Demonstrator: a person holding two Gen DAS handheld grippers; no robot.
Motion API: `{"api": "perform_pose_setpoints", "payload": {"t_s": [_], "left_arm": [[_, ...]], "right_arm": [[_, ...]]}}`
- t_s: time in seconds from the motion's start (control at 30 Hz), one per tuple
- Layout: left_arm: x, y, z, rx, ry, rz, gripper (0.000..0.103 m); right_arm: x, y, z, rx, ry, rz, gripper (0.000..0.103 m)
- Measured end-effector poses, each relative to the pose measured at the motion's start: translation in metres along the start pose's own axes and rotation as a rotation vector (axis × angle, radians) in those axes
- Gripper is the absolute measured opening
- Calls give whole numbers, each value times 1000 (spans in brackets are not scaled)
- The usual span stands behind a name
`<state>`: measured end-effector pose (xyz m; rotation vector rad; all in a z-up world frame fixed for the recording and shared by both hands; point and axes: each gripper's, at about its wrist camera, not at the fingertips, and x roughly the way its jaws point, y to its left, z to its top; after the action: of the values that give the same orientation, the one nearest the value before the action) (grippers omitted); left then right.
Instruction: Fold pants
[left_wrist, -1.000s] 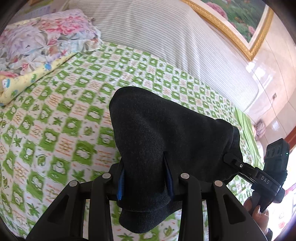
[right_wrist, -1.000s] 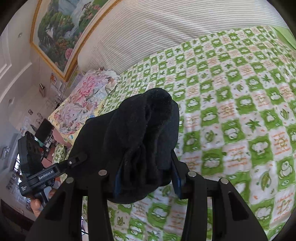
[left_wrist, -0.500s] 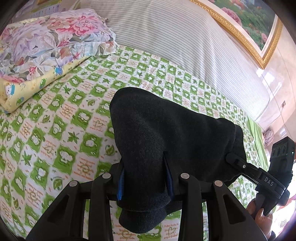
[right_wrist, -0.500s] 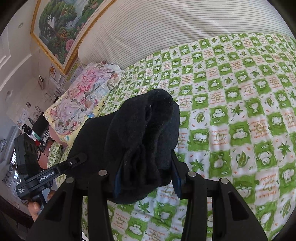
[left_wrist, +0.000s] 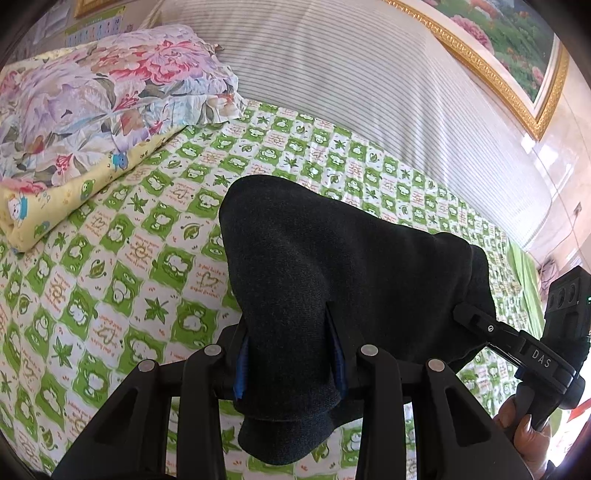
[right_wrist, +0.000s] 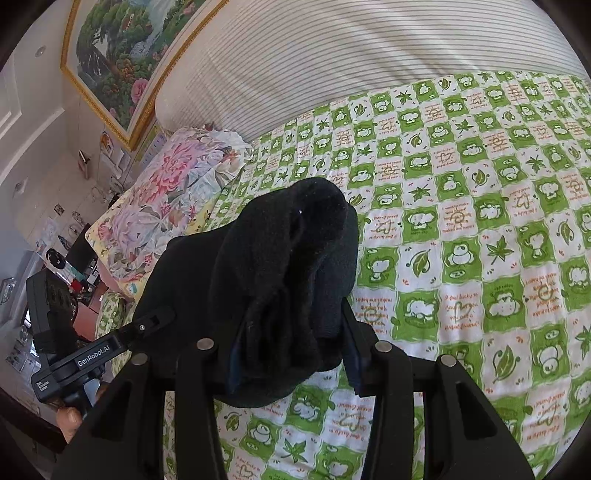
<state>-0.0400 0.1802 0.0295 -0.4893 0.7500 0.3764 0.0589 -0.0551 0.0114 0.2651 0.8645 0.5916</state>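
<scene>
Currently L gripper & R gripper both clamped on black pants, cloth slung between, above green-check bedsheet.

Pants matt black fleecy knit; bedsheet soft printed cotton; tongs matt black plastic w/ metal screws.

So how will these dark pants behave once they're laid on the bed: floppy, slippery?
Probably floppy: the pants sag between the left gripper and right gripper, bunching over each. Likely not slippery: the fabric looks thick and matte. They should lie where placed on the green checked sheet.
</scene>
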Motion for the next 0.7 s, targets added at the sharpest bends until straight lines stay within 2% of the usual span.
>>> {"api": "perform_pose_setpoints", "payload": {"t_s": [0.23,0.7], "left_arm": [[7,1,2,4,5,13,35],[21,11,-10,-5,57,27,36]], "right_arm": [[11,1,7,-9,7,-7,45],[26,-12,-4,31,49,-20,48]]}}
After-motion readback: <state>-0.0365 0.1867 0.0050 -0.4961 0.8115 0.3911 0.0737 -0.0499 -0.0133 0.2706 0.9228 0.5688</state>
